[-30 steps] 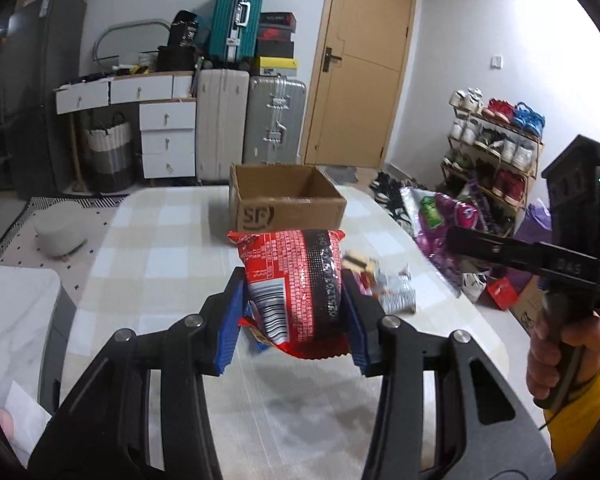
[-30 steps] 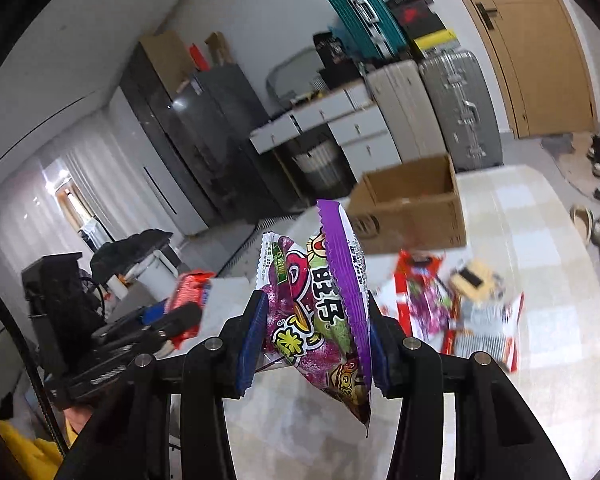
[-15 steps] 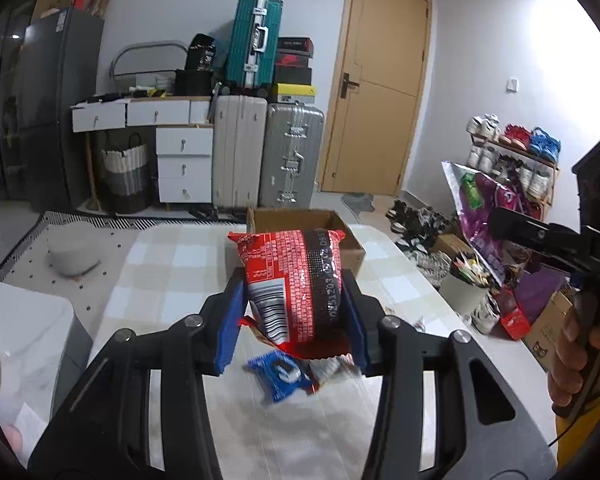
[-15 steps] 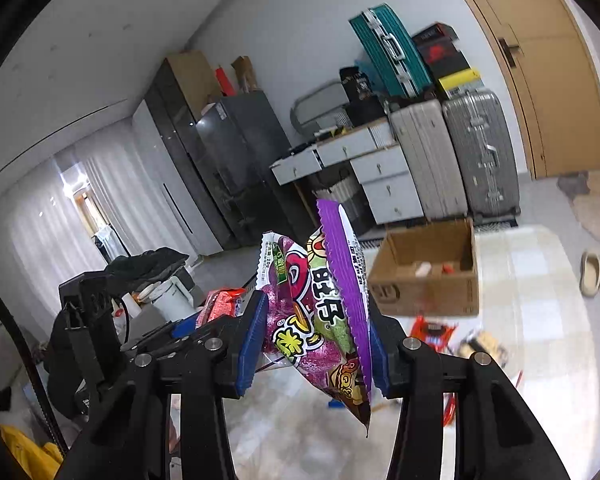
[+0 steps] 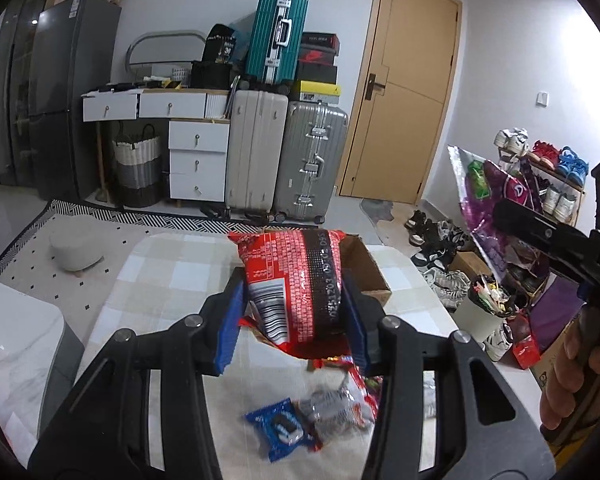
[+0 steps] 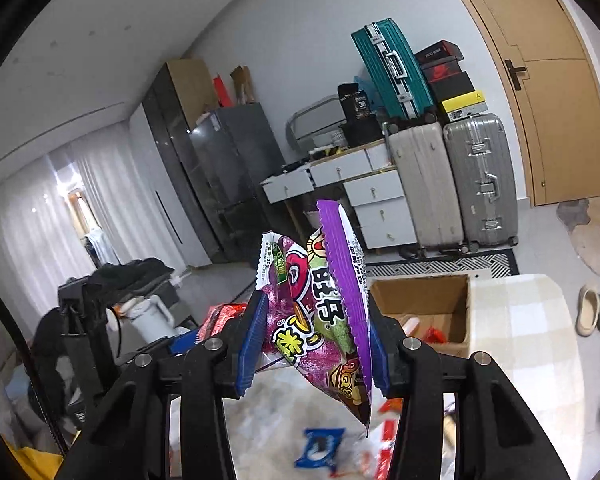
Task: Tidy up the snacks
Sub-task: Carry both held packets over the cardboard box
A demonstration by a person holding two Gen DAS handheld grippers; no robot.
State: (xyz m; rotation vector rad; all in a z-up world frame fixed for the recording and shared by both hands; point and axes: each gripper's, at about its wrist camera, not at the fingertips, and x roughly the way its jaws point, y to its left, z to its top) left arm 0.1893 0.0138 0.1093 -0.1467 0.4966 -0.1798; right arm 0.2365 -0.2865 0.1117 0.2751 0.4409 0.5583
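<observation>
Left tongs [image 5: 294,322] clench a red bag [image 5: 296,280], raised before the box [image 5: 366,268] at the surface's [image 5: 160,272] far end. Right tongs [image 6: 314,340] grip a purple bag [image 6: 320,312] near the same box [image 6: 428,304]. Risk: both reaching the box together could collide, or a slick bag slip. A blue packet [image 5: 282,430] and other loose snacks lie below.

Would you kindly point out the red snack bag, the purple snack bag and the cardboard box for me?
red snack bag [image 5: 296,280], left wrist view, on its printed front panel.
purple snack bag [image 6: 320,320], right wrist view, on the front beside the purple seam.
cardboard box [image 6: 420,294], right wrist view, on its inner back wall.
</observation>
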